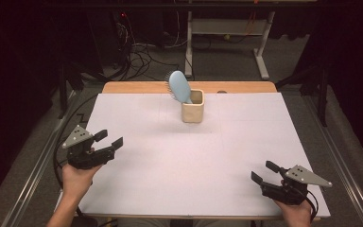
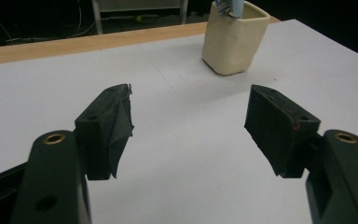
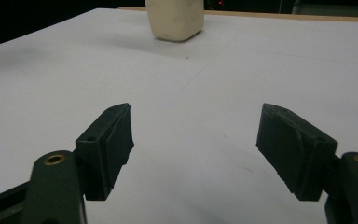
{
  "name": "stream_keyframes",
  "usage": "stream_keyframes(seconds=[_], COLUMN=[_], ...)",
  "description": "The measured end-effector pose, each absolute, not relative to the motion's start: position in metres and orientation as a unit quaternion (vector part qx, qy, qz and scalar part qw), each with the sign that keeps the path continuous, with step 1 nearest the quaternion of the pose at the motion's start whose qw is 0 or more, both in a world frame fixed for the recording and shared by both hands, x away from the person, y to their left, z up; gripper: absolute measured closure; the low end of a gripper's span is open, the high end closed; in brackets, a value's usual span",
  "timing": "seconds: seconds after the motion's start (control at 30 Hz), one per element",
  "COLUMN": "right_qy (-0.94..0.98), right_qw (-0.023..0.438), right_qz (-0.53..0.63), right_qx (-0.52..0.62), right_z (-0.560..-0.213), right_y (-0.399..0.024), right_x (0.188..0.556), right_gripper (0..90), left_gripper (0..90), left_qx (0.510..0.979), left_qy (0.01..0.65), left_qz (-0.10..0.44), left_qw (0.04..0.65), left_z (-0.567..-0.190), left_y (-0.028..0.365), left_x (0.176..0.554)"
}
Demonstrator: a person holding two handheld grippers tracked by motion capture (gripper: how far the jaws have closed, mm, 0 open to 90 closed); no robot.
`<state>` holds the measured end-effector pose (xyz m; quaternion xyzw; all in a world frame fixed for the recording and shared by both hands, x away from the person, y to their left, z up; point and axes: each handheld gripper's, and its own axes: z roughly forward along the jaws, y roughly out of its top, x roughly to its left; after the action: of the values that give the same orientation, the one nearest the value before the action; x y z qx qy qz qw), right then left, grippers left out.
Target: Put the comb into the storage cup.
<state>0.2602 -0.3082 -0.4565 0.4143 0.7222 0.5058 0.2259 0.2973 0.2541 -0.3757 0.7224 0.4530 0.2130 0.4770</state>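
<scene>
We note the left tongs (image 1: 109, 138) standing wide apart, nothing between the jaws, nothing touched; in the left gripper view the bare white sheet shows in the gap. The right tongs (image 1: 263, 171) are likewise spread wide and hold nothing, with blank sheet between their jaws in the right gripper view. Both point toward the far middle of the desk (image 1: 146, 165).

The left tongs sit at the near-left, close to the left edge of the desk; the right tongs sit at the near-right, close to the near and right edges. They are well apart from each other.

The cream cup (image 1: 192, 106) stands upright at the far middle of the desk, well apart from both tongs. A blue hairbrush (image 1: 179, 86) stands in it, head up and tilted left, bristles facing left.

Between the tongs and the cup the white surface lies open on all sides. A strip of bare wood (image 1: 137, 87) shows along the far edge, just behind the cup.
</scene>
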Motion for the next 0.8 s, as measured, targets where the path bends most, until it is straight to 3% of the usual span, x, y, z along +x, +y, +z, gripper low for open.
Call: stream_keyframes(seconds=[0.8], right_qy=[0.724], right_qw=[0.223], right_qz=[0.502], right_qx=[0.417], right_z=[-0.458], right_y=[-0.308], right_x=[0.261], right_gripper=[27.4], left_gripper=[31.1], left_qx=[0.739], left_qy=[0.425], left_qz=[0.225], left_qw=[0.472], left_z=[-0.389], left_y=[0.255], left_x=[0.275])
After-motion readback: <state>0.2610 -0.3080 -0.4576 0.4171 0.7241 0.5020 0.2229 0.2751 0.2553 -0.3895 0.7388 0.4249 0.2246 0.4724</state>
